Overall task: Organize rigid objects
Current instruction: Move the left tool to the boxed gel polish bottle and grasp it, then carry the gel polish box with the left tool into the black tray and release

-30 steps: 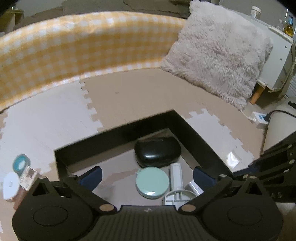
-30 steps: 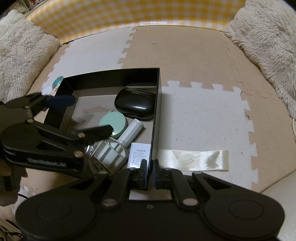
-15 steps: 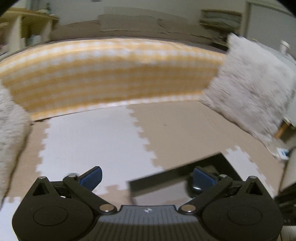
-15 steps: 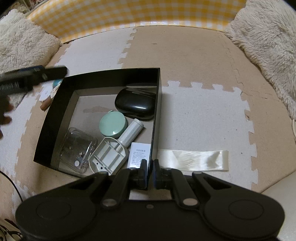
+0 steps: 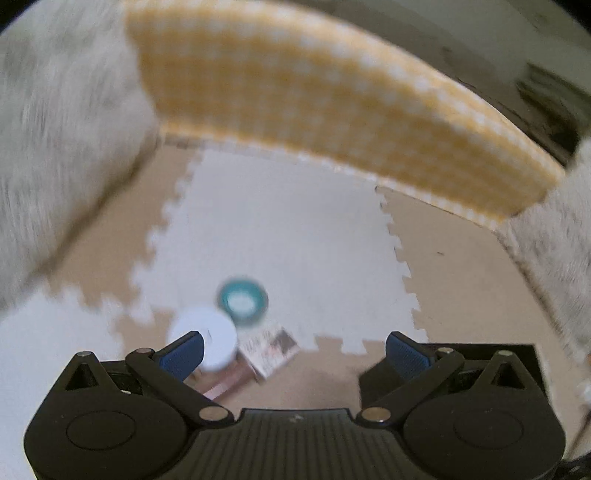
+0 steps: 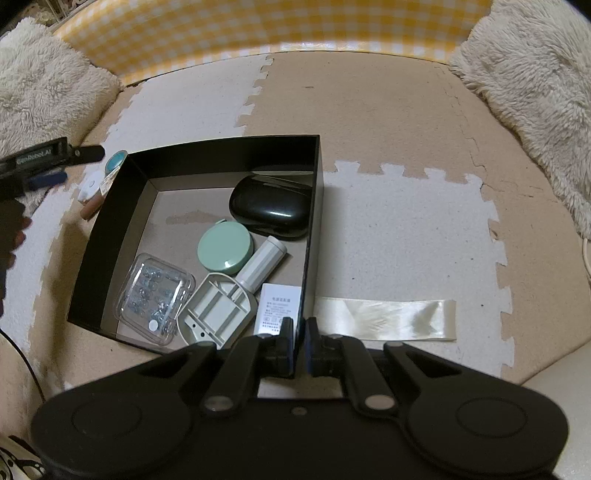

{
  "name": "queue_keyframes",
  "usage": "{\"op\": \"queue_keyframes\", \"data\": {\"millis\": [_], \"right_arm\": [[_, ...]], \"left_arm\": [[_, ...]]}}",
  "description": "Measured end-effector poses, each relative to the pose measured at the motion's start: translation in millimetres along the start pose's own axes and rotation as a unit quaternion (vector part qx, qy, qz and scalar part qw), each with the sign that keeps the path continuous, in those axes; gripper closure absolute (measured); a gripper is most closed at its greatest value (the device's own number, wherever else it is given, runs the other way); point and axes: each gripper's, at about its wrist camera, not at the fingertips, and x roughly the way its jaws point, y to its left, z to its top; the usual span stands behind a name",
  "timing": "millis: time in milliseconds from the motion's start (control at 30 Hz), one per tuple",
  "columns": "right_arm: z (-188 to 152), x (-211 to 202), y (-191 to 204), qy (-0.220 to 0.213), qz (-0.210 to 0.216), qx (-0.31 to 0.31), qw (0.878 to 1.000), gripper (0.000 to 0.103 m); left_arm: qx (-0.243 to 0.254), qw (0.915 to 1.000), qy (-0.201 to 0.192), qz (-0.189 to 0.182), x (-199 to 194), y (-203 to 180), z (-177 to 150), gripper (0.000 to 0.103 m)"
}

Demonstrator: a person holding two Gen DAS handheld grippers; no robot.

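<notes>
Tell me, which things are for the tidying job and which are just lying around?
For the job: black box; black case, green round case and clear pack inside it; teal roll and white tub outside; open left gripper; right gripper shut on the box.
Just lying about: fluffy pillows, yellow checked cushion, cream ribbon, foam mat.

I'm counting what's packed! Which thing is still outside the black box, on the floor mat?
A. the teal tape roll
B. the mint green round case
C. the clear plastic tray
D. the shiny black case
A: the teal tape roll lies on the mat just outside the left wall of the black box; the other three sit inside.
</notes>
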Motion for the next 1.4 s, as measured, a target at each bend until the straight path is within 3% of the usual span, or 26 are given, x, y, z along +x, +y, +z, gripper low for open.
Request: {"op": "queue_keyframes", "data": {"millis": [100, 167, 233, 400, 467, 500, 533, 800, 833, 1067, 1400], "right_arm": [[0, 0, 0, 0.0, 0.0, 0.0, 1.0, 0.096], [0, 0, 0, 0.0, 0.0, 0.0, 1.0, 0.096], [0, 0, 0, 0.0, 0.0, 0.0, 1.0, 0.096], [0, 0, 0, 0.0, 0.0, 0.0, 1.0, 0.096], [0, 0, 0, 0.0, 0.0, 0.0, 1.0, 0.096], [0, 0, 0, 0.0, 0.0, 0.0, 1.0, 0.096], [0, 0, 0, 0.0, 0.0, 0.0, 1.0, 0.096], [0, 0, 1, 0.001, -0.001, -0.002, 1.0, 0.096], [0, 0, 1, 0.001, -0.001, -0.002, 1.0, 0.096], [-1, 1, 1, 0.0, 0.0, -0.001, 1.0, 0.096], [-2, 0, 2, 0.001, -0.001, -0.006, 1.0, 0.096]], "left_arm": [[-0.049, 0.9987, 0.012, -0.011, 8, 16, -9, 0.0], [-0.051, 0.9986, 0.012, -0.001, 12, 22, -14, 0.002], [-0.046, 0.9988, 0.012, 0.008, 14, 25, -16, 0.015], [-0.037, 0.9991, 0.006, 0.019, 18, 31, -18, 0.031], [-0.023, 0.9994, 0.01, 0.024, 20, 30, -18, 0.041], [-0.011, 0.9995, 0.017, 0.026, 22, 28, -19, 0.055], [-0.003, 0.9995, 0.023, 0.023, 24, 27, -20, 0.062], [0.078, 0.9951, 0.054, 0.028, 23, 14, -27, 0.073], [0.092, 0.9936, 0.057, 0.032, 22, 11, -29, 0.086], [0.119, 0.9898, 0.072, 0.032, 12, 12, -40, 0.086], [0.154, 0.9812, 0.101, 0.06, -11, 2, -69, 0.084]]}}
